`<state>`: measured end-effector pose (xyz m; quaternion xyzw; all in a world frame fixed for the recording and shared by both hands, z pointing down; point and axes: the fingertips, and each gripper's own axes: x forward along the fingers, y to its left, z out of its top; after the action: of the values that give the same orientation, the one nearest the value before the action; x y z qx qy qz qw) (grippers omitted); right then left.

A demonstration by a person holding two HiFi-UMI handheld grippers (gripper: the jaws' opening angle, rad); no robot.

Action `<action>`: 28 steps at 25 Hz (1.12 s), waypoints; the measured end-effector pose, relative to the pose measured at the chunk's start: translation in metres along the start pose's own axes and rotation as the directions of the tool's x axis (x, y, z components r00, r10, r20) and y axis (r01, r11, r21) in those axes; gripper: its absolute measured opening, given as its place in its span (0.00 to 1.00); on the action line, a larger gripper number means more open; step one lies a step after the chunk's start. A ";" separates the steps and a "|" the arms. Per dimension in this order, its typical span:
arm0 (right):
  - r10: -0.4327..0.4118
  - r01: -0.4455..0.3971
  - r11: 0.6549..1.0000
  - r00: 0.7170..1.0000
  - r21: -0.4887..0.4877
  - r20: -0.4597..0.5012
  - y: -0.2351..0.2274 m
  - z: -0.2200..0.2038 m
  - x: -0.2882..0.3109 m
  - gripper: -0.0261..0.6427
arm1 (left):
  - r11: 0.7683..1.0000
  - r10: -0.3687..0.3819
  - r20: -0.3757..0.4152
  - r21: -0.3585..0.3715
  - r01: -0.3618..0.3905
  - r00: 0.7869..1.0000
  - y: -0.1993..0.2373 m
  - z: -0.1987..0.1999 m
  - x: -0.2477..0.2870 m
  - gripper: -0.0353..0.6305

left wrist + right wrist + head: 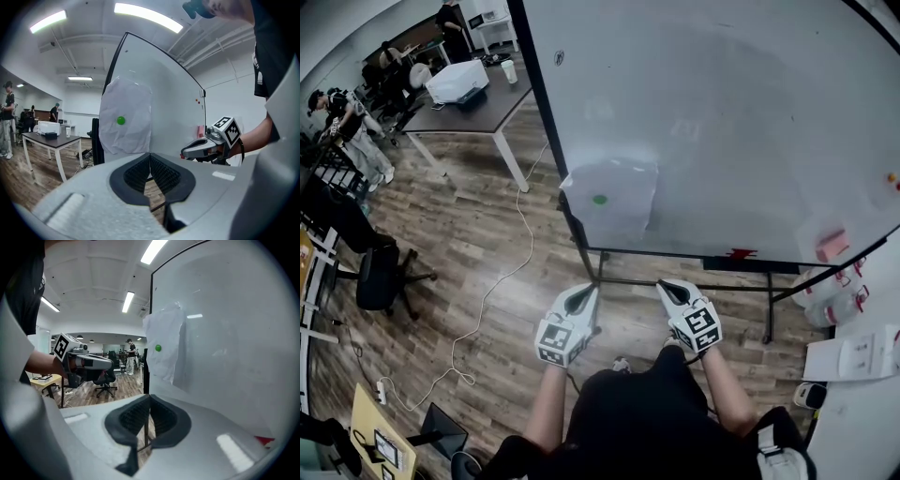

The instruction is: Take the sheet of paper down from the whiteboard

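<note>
Approach stage, by my read; crumpled white sheet of paper [612, 195] hung on large whiteboard [750, 103], pinned by round green magnet [600, 199]; left gripper [589, 294] and right gripper [667, 287] had jaws together, empty, short of sheet; next move likely needed opened jaws, then pinch on sheet edge or magnet.

No word, brand or number is legible. Coded black-and-white square markers stand on the cubes of the left gripper [589, 292] and right gripper [667, 286]. Red print [741, 253] at the whiteboard's [722, 122] lower edge is too small to read.
</note>
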<state>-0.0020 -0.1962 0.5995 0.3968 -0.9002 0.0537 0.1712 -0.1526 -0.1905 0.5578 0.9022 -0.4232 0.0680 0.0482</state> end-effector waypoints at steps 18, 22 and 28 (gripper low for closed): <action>0.063 -0.071 0.996 0.988 0.055 0.138 -0.046 0.071 0.043 0.05 | 0.986 0.082 0.103 0.139 -0.096 0.991 0.036 0.054 0.045 0.07; 0.065 -0.084 0.992 0.980 0.094 0.187 -0.068 0.091 0.049 0.05 | 0.982 0.099 0.118 0.147 -0.116 0.988 0.044 0.063 0.066 0.07; 0.073 -0.094 0.992 0.973 0.089 0.220 -0.088 0.114 0.062 0.09 | 0.975 0.151 0.134 0.140 -0.170 0.979 0.067 0.079 0.088 0.07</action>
<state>-0.0065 -0.3254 0.5111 0.3700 -0.9256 0.0618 0.0502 -0.1425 -0.3112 0.4962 0.8684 -0.4908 0.0478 -0.0522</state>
